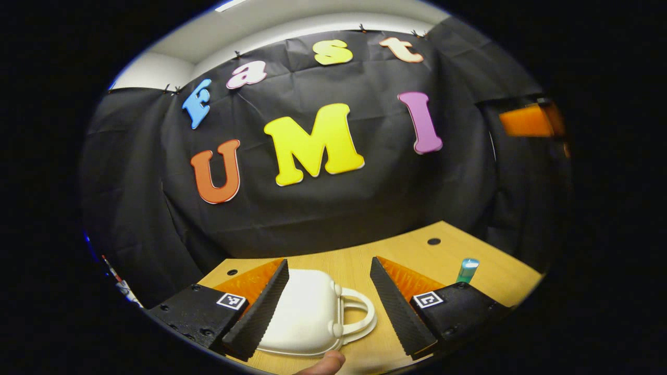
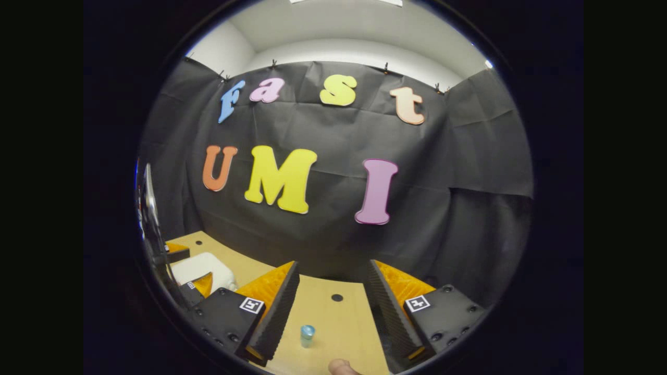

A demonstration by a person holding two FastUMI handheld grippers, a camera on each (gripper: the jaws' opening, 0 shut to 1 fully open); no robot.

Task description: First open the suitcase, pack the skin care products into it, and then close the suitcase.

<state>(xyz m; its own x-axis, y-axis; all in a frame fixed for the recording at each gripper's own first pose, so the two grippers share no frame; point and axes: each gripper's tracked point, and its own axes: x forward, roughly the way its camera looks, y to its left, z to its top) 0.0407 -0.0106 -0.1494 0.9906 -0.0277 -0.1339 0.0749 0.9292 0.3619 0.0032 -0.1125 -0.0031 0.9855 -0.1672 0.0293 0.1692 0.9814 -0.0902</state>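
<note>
Clearly the closed white moulded-plastic suitcase (image 1: 305, 312) lies between the left gripper's (image 1: 328, 304) wide-open, empty fingers, handle rightward; the right gripper (image 2: 333, 307), also open and empty, frames a small blue-capped bottle (image 2: 307, 335).

Left gripper (image 1: 329, 299), right gripper (image 2: 333, 307): black screwed blocks, square coded tags (one each), seemingly ribbed finger faces.

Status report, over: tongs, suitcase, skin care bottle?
Both tongs open: left, right. White suitcase shut, between left fingers, untouched. Small blue bottle upright ahead of right tongs. Nothing blocking.
</note>
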